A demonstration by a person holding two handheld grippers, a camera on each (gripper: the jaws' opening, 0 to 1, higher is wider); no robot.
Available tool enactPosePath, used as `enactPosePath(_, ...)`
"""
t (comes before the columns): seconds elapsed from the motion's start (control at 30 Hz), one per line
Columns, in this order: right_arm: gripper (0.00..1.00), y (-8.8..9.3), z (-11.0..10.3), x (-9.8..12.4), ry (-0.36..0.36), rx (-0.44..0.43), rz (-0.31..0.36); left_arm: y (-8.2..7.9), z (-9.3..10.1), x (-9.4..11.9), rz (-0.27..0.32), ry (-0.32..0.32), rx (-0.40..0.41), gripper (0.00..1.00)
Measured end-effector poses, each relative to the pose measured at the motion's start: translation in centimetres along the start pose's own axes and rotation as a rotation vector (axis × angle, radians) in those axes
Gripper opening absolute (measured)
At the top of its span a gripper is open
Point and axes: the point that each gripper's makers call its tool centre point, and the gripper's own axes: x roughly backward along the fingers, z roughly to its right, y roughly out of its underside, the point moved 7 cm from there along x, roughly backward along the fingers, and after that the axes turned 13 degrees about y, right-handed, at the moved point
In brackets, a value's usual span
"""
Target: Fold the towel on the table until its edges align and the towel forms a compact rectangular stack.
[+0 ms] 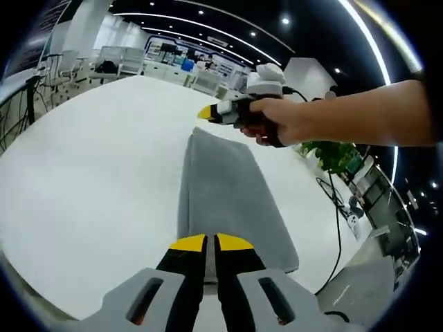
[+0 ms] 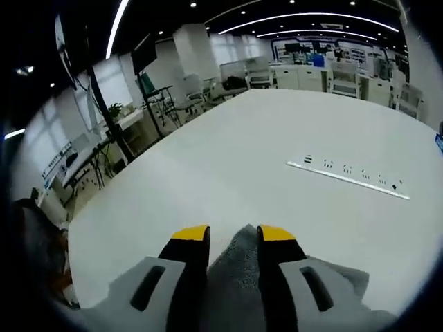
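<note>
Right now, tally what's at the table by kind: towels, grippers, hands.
Towels: 1, the grey towel, folded into a long strip on the white table.
Grippers: 2, left gripper and right gripper.
Hands: 1, the hand holding the right gripper.
Total: 4.

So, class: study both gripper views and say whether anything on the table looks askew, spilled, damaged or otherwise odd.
Nothing stands out. The grey towel lies flat on the white table as a long, narrow folded strip with fairly even edges. The left gripper sits at one end and the right gripper at the other. No spill or damage shows.
</note>
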Motion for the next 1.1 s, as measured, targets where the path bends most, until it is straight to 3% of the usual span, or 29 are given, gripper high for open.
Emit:
enactPosePath(0.23,0.33,-0.7,1.3,1.4,-0.014,0.078,0.042,-1.7,0.0,-0.9,0.009,0.012,-0.06,0.07)
enactPosePath(0.47,0.33,-0.4,3.2,3.5,-0.013,0.072,0.051,-3.1,0.2,-1.9,-0.004,0.035,-0.121,0.1)
enactPosePath(0.6,0.33,0.2,3.9,4.9,-0.011,0.099,0.054,-3.7,0.0,-2.8,-0.036,0.039,-0.162,0.1)
enactPosePath(1.1,0.31,2.9,7.1,9.6,-0.001,0.083,0.069,-5.9,-0.5,-5.6,-0.064,0.055,-0.244,0.15)
